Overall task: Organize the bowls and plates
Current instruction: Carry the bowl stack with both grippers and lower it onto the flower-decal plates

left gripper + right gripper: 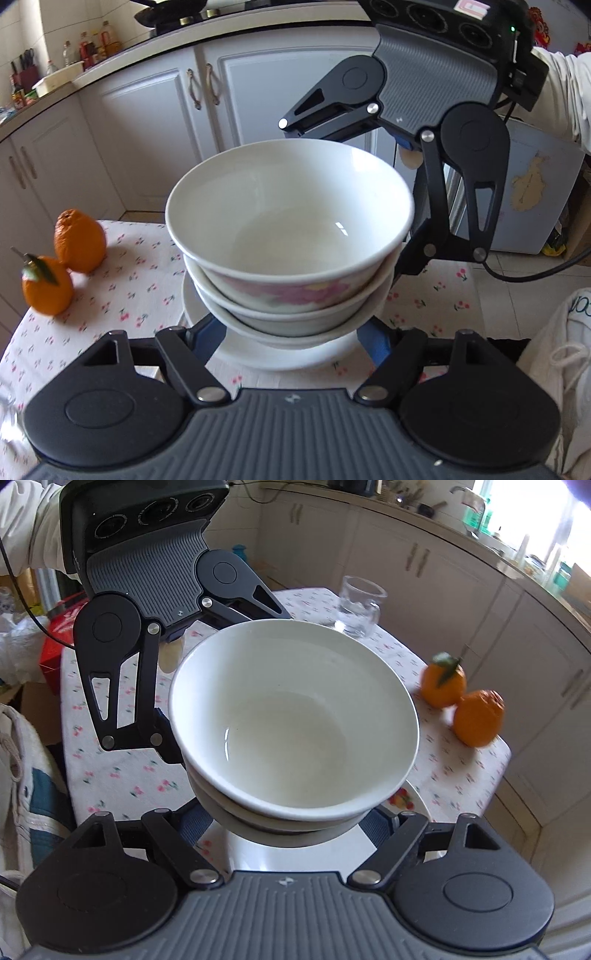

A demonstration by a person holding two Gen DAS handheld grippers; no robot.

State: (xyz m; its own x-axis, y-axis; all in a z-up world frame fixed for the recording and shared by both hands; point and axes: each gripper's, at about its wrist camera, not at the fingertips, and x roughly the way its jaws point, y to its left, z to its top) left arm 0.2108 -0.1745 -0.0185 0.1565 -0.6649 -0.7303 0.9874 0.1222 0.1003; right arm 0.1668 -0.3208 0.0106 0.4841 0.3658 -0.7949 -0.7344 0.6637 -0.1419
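The counter [92, 295] under a white cloth printed with small cherries fills the lower ground in both views, with pale kitchen cabinets [155, 122] behind it. Above it sits a stack of bowls [291, 240], nested one in another, the top bowl white inside with a pink flower pattern on its outer wall. The stack rests on a white plate [280, 354] (its rim shows under the lowest bowl in both views). The left gripper [291, 332] comes at the stack from one side, its blue-padded fingers [373, 343] apart and flanking the base of the lowest bowl over the plate; whether the pads press on bowl or plate cannot be told. The right gripper [284, 819] faces it from the opposite side, fingers [192, 825] likewise spread on either side of the stack's base, contact hidden. Two oranges [62, 258] stand touching each other on the cloth, well apart from the stack. A clear glass cup [360, 605] stands near the far counter edge in the right wrist view.
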